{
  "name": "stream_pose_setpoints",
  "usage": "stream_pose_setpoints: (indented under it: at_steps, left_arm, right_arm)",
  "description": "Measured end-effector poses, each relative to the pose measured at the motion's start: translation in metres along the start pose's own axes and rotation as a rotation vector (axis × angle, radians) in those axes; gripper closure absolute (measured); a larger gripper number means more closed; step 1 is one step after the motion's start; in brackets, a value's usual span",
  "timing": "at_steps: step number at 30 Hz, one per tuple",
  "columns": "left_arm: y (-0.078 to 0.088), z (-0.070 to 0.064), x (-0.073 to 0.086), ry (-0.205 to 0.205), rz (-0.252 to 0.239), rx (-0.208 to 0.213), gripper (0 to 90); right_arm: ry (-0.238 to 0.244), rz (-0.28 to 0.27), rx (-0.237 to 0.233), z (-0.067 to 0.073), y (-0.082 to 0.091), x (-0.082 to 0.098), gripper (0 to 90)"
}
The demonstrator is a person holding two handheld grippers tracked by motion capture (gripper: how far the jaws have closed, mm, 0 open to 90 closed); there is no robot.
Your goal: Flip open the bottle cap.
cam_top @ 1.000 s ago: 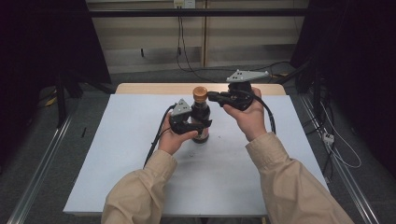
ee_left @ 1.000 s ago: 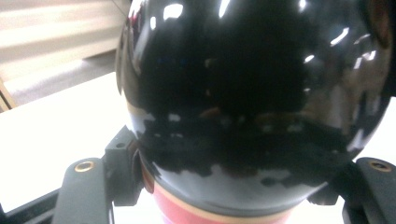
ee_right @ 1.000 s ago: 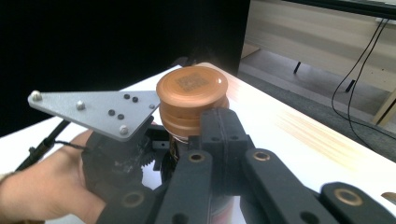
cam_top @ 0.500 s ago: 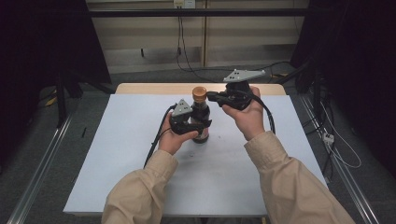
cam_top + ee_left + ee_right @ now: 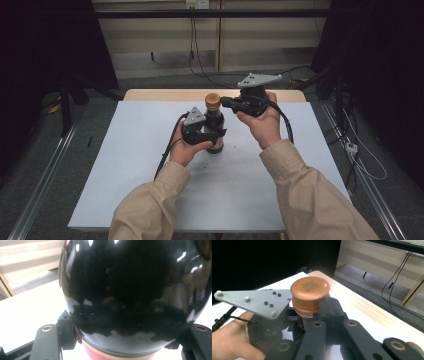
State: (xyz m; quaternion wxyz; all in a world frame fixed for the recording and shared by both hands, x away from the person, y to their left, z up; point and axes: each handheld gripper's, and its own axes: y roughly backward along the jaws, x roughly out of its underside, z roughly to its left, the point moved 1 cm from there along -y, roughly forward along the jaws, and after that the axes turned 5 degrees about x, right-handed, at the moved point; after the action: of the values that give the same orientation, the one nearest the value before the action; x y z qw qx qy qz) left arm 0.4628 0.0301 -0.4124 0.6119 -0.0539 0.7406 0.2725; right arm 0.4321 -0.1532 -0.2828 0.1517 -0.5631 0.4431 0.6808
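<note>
Brown cap (image 5: 310, 291): sits just above and ahead of the right gripper (image 5: 227, 103) fingertips, which are drawn together beside the bottle neck.
Dark bottle (image 5: 214, 131): upright on the white table (image 5: 125, 165), body clamped between the left gripper (image 5: 212, 136) fingers.
Glossy body (image 5: 135, 290): pressed against both pads in the left gripper view.
Red label band (image 5: 100, 355): below the pads.

Table (image 5: 150, 165): a white sheet is covering most of its top, and a light wooden strip is showing along the far edge.
Standing on it: a dark glossy bottle (image 5: 214, 131) with a brown cap is sitting upright near the middle, toward the far side.
Around the bottle: the white surface is lying bare.
Under the table: a grey floor (image 5: 45, 150) is spreading out on both sides.
</note>
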Motion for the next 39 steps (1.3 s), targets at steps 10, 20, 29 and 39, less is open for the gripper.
stream_pose_setpoints:
  at_steps: [10,20,29,39]
  left_arm:
    - [0.000,0.000,-0.001,-0.007,0.020,0.022,31.7]
    - [-0.002,-0.008,-0.001,-0.029,0.012,-0.027,31.2]
    - [-0.002,-0.003,0.003,0.003,-0.026,-0.022,30.7]
    - [-0.003,-0.004,0.003,0.005,-0.031,-0.042,30.5]
  right_arm:
    - [-0.051,-0.138,-0.028,0.003,0.013,-0.015,90.0]
    - [0.098,-0.096,0.028,0.030,0.016,-0.045,90.0]
    - [0.055,-0.077,0.025,0.015,0.016,-0.024,90.0]
    - [0.020,-0.072,0.011,0.007,0.017,-0.010,90.0]
